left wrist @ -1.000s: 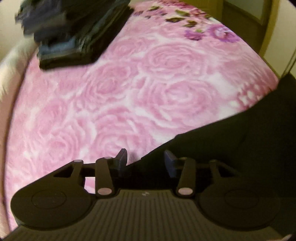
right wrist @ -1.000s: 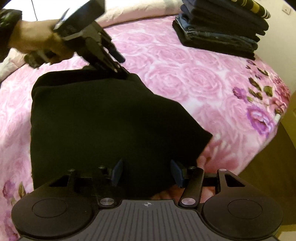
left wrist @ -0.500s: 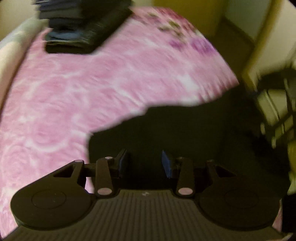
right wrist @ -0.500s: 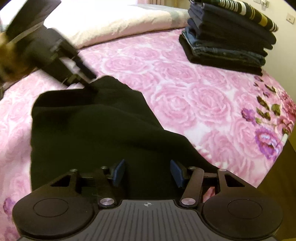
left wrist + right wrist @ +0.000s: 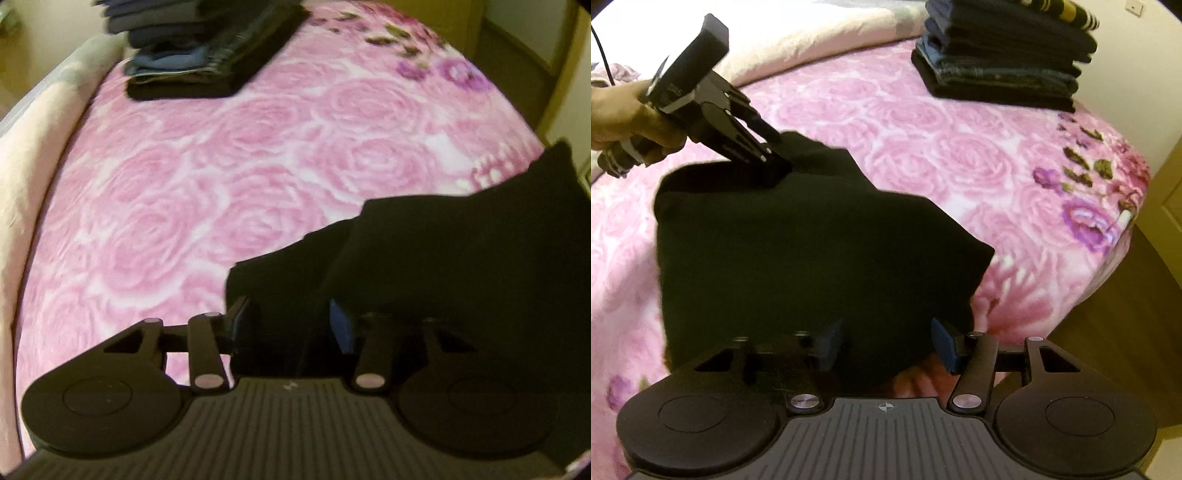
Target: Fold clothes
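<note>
Right wrist view: the black garment (image 5: 798,251) is now raised off the bed (image 5: 923,140) at its far corner, bunched between the opening left claw (image 5: 777,157). Near edge is pinched in the half-open right claw (image 5: 884,341). Fold is underway.

One black garment (image 5: 812,258), one stack of folded clothes (image 5: 1001,59), two grippers and one bed (image 5: 960,155) are counted.
</note>
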